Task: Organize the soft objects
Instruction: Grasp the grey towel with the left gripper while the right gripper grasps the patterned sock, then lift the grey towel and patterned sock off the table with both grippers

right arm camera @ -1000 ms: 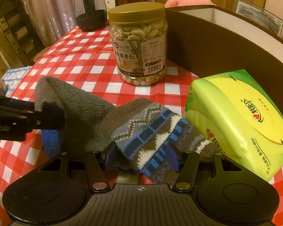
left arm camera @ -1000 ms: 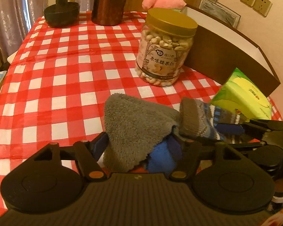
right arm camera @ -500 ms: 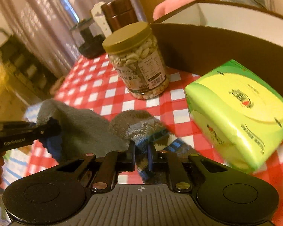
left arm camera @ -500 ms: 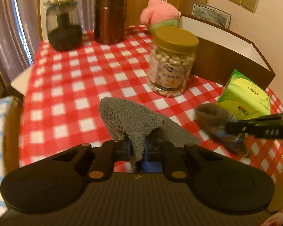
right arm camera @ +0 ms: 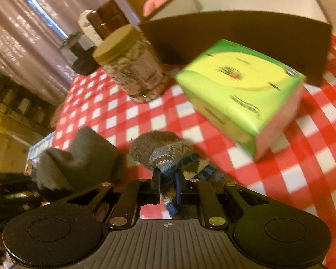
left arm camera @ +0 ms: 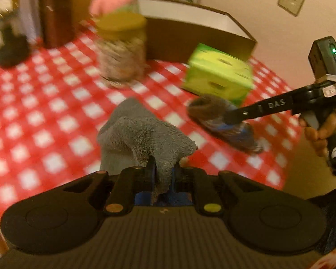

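Above checked tablecloth (left arm camera: 44,116): left gripper (left arm camera: 163,174) angled down, jaws pinching grey towel (left arm camera: 143,139); right gripper (right arm camera: 168,186) likewise pinching patterned sock (right arm camera: 165,150).

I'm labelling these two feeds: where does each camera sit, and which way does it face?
Left wrist: on the left gripper, facing down over the red-checked tablecloth; shut on the grey fleece sock; a hand shows at right.
Right wrist: on the right gripper, shut on the blue-patterned knit sock.
Shared: both socks, green tissue box, nut jar.
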Demonstrator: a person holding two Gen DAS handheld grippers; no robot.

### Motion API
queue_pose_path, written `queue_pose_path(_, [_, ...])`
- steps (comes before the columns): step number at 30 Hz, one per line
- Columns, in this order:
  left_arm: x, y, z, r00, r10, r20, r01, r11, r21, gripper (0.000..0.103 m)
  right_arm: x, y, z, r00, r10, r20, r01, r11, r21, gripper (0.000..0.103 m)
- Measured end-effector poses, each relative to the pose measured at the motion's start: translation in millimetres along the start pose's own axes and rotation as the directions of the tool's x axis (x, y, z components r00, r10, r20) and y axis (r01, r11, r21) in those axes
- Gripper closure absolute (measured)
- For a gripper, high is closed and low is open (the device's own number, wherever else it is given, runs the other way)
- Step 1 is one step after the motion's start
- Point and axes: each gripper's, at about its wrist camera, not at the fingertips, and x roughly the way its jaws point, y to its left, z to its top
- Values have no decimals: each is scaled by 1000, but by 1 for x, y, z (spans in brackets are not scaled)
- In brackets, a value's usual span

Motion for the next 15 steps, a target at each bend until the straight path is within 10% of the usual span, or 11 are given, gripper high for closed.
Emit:
queue_pose_path(6, [43, -11, -7, 994, -104, -37, 102, 992, -68, 90, -4, -15, -13, 999, -46, -8, 46, 998, 36, 90])
queue_pose_path(15, [71, 10, -6, 997, -42, -68, 32, 990, -139, 83, 7, -21, -21, 996, -84, -20, 84, 996, 12, 90])
